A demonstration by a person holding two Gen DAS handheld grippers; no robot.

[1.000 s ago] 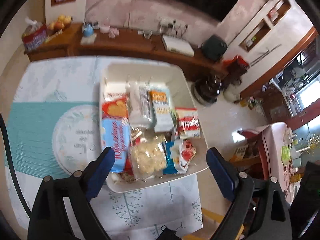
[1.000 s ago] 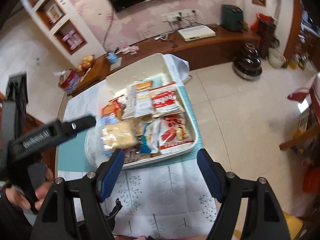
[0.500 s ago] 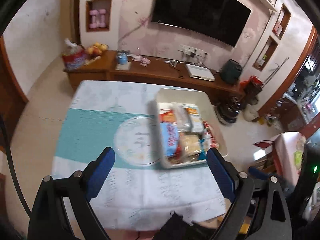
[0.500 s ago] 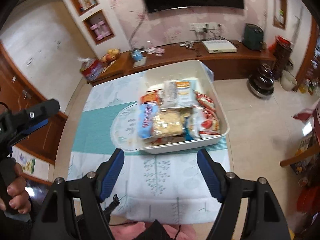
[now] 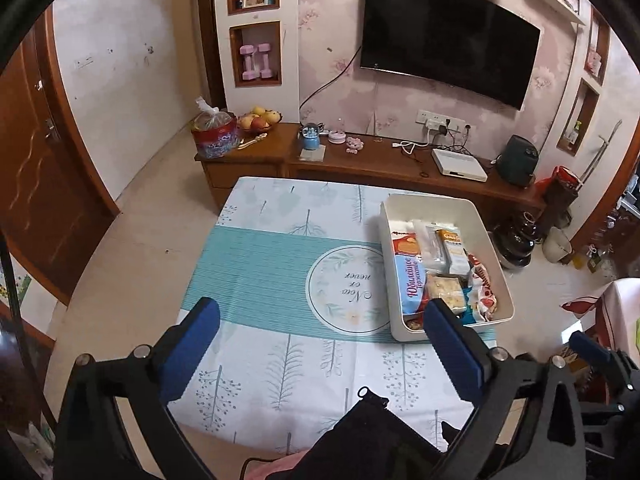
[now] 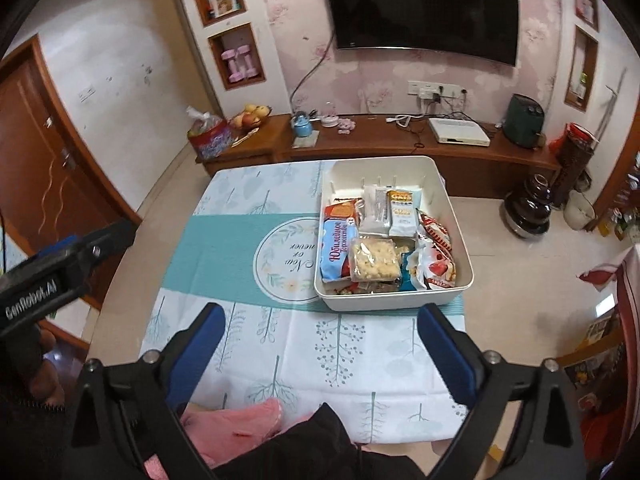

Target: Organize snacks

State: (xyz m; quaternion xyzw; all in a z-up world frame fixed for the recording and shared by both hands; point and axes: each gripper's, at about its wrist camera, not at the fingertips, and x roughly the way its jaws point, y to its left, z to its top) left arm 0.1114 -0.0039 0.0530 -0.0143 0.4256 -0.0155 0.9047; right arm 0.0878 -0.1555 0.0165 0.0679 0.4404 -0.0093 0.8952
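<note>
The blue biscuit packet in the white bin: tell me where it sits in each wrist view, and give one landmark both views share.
Left wrist view: the blue biscuit packet lies right of centre, along the left wall of the white bin, just above the gripper's right fingertip.
Right wrist view: the packet lies near the centre, again against the bin's left wall.
Shared landmark: the round printed emblem on the tablecloth, immediately left of the bin.

A wall-mounted television (image 5: 448, 34) hangs above a wooden console (image 5: 360, 160) bearing a fruit bowl (image 5: 259, 118).
</note>
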